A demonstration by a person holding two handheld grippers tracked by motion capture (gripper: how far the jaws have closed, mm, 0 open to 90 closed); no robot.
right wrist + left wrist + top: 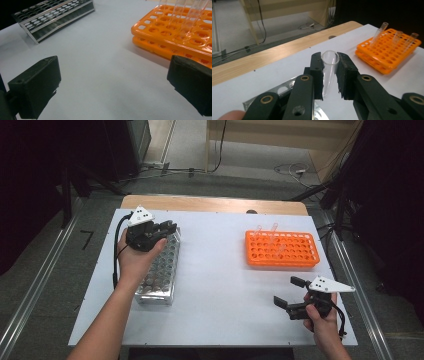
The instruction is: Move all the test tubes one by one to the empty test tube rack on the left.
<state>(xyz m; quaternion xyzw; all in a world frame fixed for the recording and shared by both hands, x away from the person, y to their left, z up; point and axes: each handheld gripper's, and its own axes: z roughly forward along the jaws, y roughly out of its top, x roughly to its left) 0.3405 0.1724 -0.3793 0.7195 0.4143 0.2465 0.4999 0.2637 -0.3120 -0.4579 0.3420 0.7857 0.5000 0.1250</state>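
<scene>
My left gripper (330,75) is shut on a clear plastic tube (329,68), held upright between its black jaws. In the high view that gripper (167,227) hovers over the far end of the metal rack (160,275) at the table's left. An orange rack (282,249) stands at the right with three clear tubes (397,37) leaning in it. Near the front right corner my right gripper (290,292) is open, jaws wide apart, nothing between them. The right gripper view shows bare white table between the jaws (112,87), the orange rack (172,32) ahead right and the metal rack (52,17) far left.
The white tabletop (220,285) lies on a wooden table whose far edge (215,204) shows behind it. Metal rails run along the floor on both sides. Cables lie on the floor beyond the table.
</scene>
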